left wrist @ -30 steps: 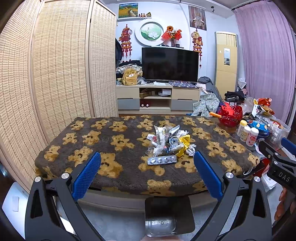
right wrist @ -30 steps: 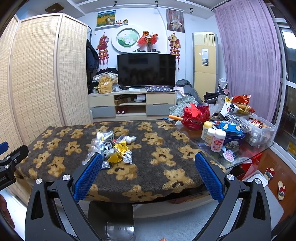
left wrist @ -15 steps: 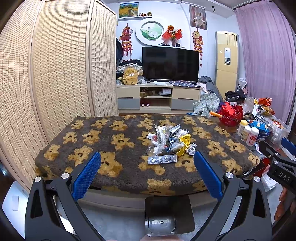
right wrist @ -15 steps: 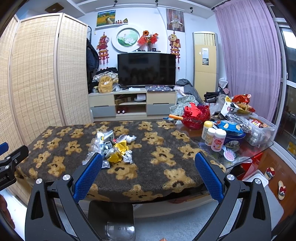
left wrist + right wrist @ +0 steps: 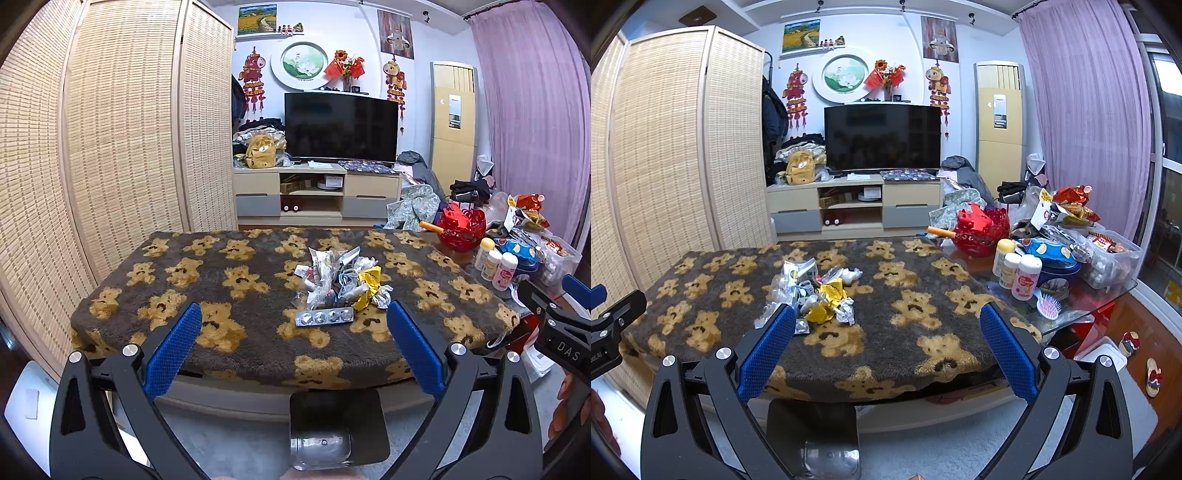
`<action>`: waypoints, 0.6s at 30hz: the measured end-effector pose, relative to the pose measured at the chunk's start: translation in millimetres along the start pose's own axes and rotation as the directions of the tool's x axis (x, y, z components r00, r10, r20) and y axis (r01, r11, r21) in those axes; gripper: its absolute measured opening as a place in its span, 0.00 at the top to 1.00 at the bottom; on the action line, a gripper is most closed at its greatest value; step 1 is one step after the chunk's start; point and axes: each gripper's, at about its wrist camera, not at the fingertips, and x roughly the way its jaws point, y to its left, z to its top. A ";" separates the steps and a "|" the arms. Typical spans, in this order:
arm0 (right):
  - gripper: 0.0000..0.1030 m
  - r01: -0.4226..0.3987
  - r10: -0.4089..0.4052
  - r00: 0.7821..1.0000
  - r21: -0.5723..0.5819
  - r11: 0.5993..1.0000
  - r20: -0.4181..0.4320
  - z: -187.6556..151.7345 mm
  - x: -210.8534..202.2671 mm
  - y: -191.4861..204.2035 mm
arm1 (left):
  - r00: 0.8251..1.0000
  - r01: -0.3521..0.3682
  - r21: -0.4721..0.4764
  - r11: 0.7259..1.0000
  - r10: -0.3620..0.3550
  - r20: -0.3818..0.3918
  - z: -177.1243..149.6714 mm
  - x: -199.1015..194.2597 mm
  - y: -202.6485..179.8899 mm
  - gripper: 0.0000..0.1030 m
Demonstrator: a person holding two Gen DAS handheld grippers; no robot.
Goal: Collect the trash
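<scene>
A heap of trash [image 5: 340, 280] lies mid-table on a dark bear-print cover [image 5: 221, 295]: clear wrappers, a yellow foil scrap [image 5: 369, 286], crumpled silver foil and a silver blister strip [image 5: 324, 316] at its near edge. The same trash heap [image 5: 812, 291] shows in the right wrist view, left of centre. My left gripper [image 5: 293, 341] is open, held short of the table's near edge with nothing between its blue pads. My right gripper [image 5: 886, 343] is open too, empty, in front of the table edge. Each gripper shows at the other view's side.
The table's right end is crowded: a red basket [image 5: 982, 230], three small bottles [image 5: 1015, 271], snack bags, a clear plastic box [image 5: 1112, 258] and a pink hairbrush [image 5: 1049, 306]. A woven folding screen [image 5: 92, 147] stands left. A TV stand [image 5: 314, 195] is behind.
</scene>
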 end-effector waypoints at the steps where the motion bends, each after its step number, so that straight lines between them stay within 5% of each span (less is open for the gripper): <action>1: 0.03 0.000 0.000 1.000 -0.001 1.000 -0.001 0.2 0.3 -0.4 | 1.000 -0.001 0.000 1.000 0.001 0.000 0.0 0.1 -0.3 0.08; 18: 0.03 -0.001 0.001 1.000 0.001 1.000 -0.002 -2.0 -2.8 -0.1 | 1.000 -0.002 0.000 1.000 0.002 -0.001 -0.1 0.2 -0.5 0.08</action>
